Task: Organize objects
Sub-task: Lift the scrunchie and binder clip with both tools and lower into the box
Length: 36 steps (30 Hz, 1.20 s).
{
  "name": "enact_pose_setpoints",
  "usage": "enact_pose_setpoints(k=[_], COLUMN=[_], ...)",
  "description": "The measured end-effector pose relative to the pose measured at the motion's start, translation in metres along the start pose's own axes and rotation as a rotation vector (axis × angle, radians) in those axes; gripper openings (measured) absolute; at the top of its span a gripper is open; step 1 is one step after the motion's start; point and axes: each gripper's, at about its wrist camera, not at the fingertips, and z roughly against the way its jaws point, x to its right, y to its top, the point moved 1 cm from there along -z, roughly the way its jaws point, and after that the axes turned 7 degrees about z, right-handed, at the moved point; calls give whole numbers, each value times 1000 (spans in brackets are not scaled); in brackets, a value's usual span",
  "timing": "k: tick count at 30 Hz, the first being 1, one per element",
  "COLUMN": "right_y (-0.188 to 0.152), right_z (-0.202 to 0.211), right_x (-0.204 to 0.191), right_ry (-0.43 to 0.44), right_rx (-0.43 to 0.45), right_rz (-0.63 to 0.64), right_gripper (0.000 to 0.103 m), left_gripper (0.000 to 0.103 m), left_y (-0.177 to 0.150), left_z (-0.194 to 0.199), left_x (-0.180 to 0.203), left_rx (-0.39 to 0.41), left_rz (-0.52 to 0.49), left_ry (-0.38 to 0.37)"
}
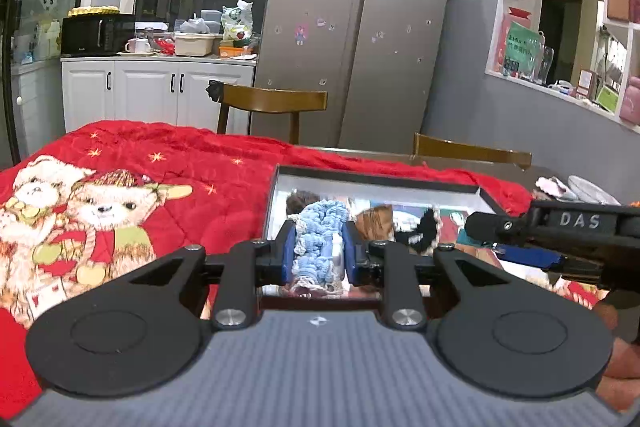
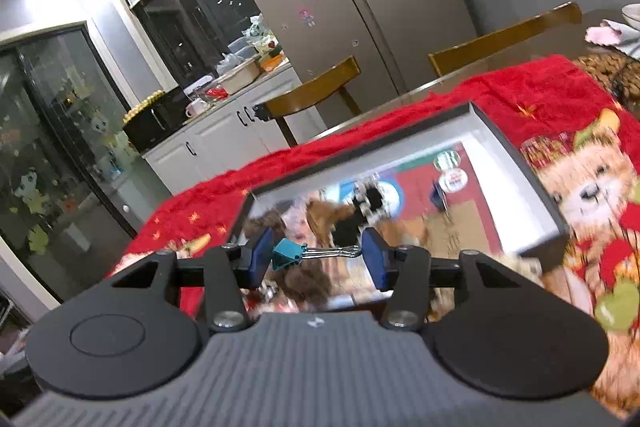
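Two grippers hover over the box (image 1: 280, 183): left gripper (image 1: 319, 254) clamped on a blue scrunchie (image 1: 318, 227), right gripper (image 2: 318, 257), at its three o'clock, pinching a teal binder clip (image 2: 289, 255). Lower each inside the rim before releasing.

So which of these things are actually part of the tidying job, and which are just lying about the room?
Part of the job:
- blue knitted scrunchie, held in the left gripper
- teal binder clip, held in the right gripper
- black-rimmed box below both
- black scrunchie inside it

Just lying about:
- red bear blanket
- wooden chairs
- fridge
- microwave
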Motion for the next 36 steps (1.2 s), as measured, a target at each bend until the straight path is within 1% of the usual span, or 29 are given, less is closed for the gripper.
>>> enact_pose_setpoints(k=[3, 4, 8, 12, 14, 15, 17, 21, 23, 26, 27, 29, 30, 32, 34, 36], right_y=[22, 29, 49, 66, 73, 77, 81, 83, 81, 77, 76, 77, 76, 72, 67, 63], right_z=[-15, -20, -35, -54, -65, -74, -85, -107, -116, -127, -130, -138, -141, -148, -155, -162], right_x=[11, 13, 13, 12, 13, 13, 15, 11, 11, 12, 15, 17, 19, 22, 27, 30], right_ry=[59, 62, 30, 16, 25, 43, 53, 20, 21, 19, 16, -13, -28, -59, -69, -62], right_rx=[-73, -84, -77, -76, -98, -121, -128, -115, -126, -136, -134, -150, -143, -156, -182, -210], right_rz=[-104, -120, -105, -107, -126, -149, -174, -175, -177, -155, -150, -122, -116, -85, -91, -102], right_gripper=[52, 52, 52, 52, 52, 52, 52, 52, 52, 52, 52, 52, 52, 52, 52, 52], left_gripper=[28, 28, 28, 28, 28, 28, 28, 28, 28, 28, 28, 28, 28, 28, 28, 28], left_y=[19, 25, 52, 77, 88, 94, 103, 110, 108, 102, 99, 93, 90, 83, 75, 68], left_z=[-4, -5, -15, -33, -46, -52, -68, -97, -113, -136, -143, -159, -167, -180, -192, -202], left_x=[3, 4, 4, 6, 7, 8, 9, 9, 4, -2, -4, -7, -8, -11, -11, -10], left_rx=[33, 48, 68, 87, 95, 93, 87, 49, 18, -47, -61, -90, -110, -142, -178, -196], left_rz=[-24, -35, -17, 8, 40, 52, 79, 97, 98, 57, 41, 14, 4, -1, -16, -40], left_ry=[8, 8, -22, -32, -22, -22, -18, -45, -82, -111, -114, -119, -119, -112, -111, -97])
